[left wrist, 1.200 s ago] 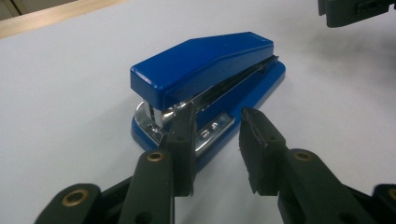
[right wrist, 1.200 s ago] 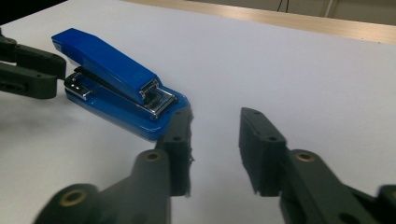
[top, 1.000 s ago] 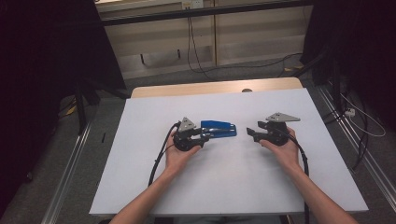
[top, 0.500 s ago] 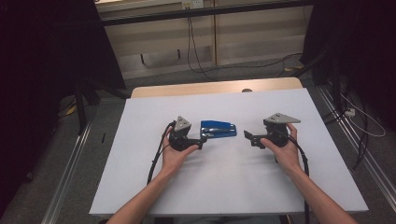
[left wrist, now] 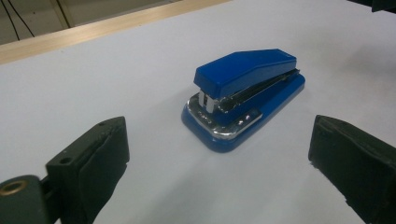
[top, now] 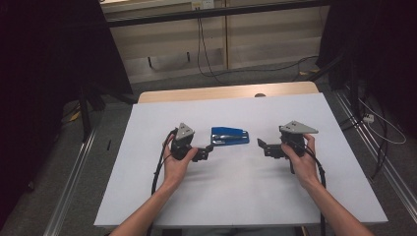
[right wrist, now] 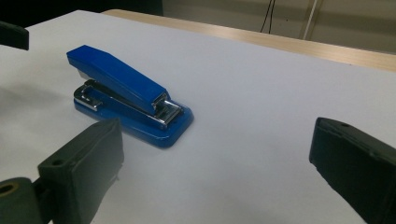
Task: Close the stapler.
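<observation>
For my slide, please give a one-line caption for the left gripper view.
Open left gripper facing a blue stapler that lies on the white table.

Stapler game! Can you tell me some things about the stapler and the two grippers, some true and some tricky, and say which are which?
1. The stapler is blue. True.
2. The left gripper is squeezing the stapler. False: its jaws are wide open, with the stapler lying ahead of them, untouched.
3. The stapler lies on the white table between the two grippers. True.
4. The right gripper is shut. False: its jaws are spread apart and hold nothing.
5. The stapler stands on end. False: it lies flat on its base.
</observation>
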`<move>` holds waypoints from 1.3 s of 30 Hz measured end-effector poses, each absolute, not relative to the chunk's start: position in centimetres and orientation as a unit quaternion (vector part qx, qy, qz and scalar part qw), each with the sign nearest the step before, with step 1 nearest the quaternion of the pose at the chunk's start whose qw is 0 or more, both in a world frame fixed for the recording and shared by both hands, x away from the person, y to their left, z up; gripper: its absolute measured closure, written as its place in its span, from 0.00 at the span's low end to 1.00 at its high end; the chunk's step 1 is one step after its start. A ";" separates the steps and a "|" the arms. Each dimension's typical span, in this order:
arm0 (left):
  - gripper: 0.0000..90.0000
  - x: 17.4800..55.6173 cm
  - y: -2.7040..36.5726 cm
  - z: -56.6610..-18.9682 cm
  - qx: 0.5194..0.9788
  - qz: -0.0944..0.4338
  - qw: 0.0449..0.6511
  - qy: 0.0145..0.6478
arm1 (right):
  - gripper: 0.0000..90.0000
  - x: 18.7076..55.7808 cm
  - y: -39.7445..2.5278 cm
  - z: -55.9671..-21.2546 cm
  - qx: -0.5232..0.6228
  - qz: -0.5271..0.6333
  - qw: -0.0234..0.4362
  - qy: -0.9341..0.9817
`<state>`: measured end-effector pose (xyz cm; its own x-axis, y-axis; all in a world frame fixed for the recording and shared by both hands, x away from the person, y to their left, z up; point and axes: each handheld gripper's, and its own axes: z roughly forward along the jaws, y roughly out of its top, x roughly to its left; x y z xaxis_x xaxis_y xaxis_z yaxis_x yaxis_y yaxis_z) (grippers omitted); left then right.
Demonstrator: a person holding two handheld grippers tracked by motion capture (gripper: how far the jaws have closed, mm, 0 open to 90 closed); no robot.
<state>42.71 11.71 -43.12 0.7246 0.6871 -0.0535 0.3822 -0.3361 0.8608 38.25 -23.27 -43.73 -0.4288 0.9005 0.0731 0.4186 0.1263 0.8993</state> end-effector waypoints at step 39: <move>0.06 35.6 21.3 -41.7 0.767 0.213 0.478 0.372 | 0.01 31.9 -25.3 -43.2 0.493 0.467 0.311 0.665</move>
